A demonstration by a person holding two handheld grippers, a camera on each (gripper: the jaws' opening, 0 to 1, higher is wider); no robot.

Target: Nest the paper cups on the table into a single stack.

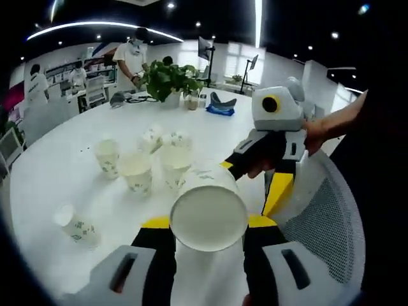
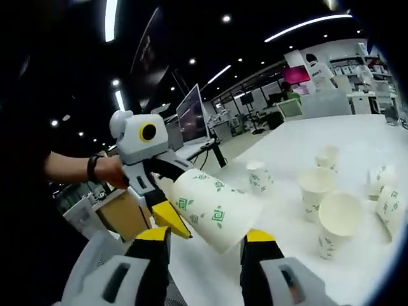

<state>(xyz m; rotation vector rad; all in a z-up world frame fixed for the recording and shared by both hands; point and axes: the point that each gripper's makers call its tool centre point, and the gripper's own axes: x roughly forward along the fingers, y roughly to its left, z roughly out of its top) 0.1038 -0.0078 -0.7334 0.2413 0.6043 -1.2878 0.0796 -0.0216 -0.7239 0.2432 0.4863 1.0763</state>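
Left gripper [image 1: 207, 233] has its jaws closed around a paper cup [image 1: 209, 213], base toward the camera, raised above the near edge of the white table [image 1: 57, 178]. In the right gripper view the same cup lies on its side, with the right gripper [image 2: 204, 245] apparently closed on its open rim, though contact there is hard to confirm. Loose cups [image 1: 137, 172] stand and lie toward the table's middle; one cup [image 1: 76, 226] lies near its left edge. To nest well, I'd square the held cup upright over a standing one, lower straight, then release.
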